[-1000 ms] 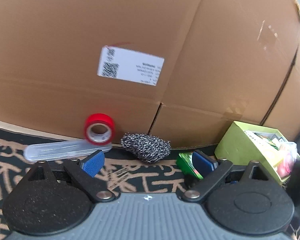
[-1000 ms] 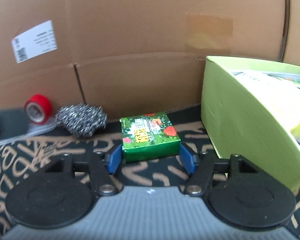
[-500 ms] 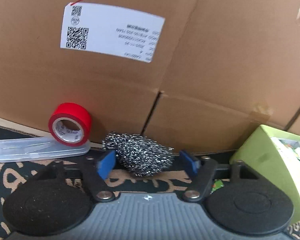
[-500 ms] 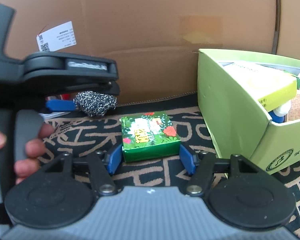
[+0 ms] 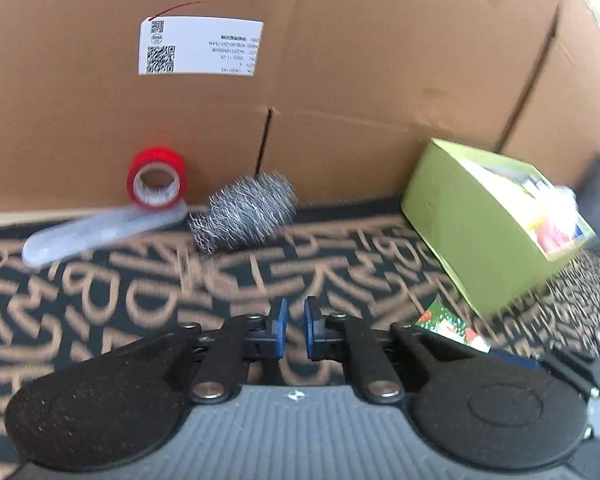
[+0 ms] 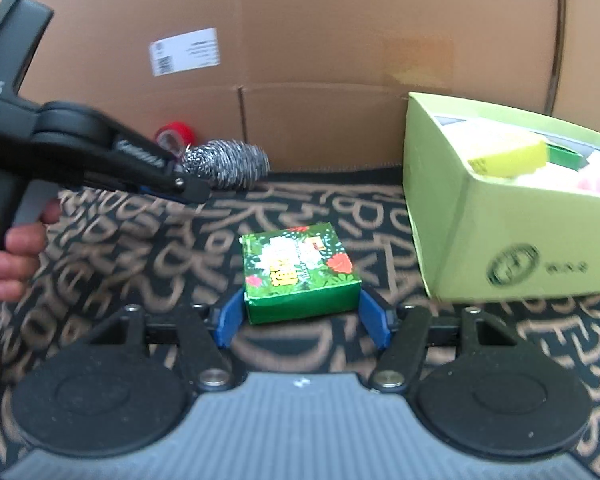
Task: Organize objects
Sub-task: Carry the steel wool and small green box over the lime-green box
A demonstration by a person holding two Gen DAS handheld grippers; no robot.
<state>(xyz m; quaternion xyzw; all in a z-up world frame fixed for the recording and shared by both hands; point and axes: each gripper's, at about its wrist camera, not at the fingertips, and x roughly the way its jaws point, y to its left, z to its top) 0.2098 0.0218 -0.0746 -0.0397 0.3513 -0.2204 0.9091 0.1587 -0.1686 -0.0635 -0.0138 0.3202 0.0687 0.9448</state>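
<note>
The left gripper [image 5: 293,330] has its blue pads nearly pressed together with nothing between them, over the patterned mat [image 5: 140,304]. Its own view shows the scourer [image 5: 244,216] at 12 o'clock from the pads, well apart, with the red tape [image 5: 157,178] at 10 o'clock resting on a clear case [image 5: 100,232]. The case is hidden in the right view, where the left gripper's arm covers it.

The right gripper [image 6: 302,316] pinches the green box [image 6: 300,270] by its sides. Only a corner of that box [image 5: 452,326] shows in the left view. The lime bin [image 6: 500,240] stands at 2 o'clock, and only the right view shows the printed logo on its side. A hand [image 6: 16,252] grips the left handle.
</note>
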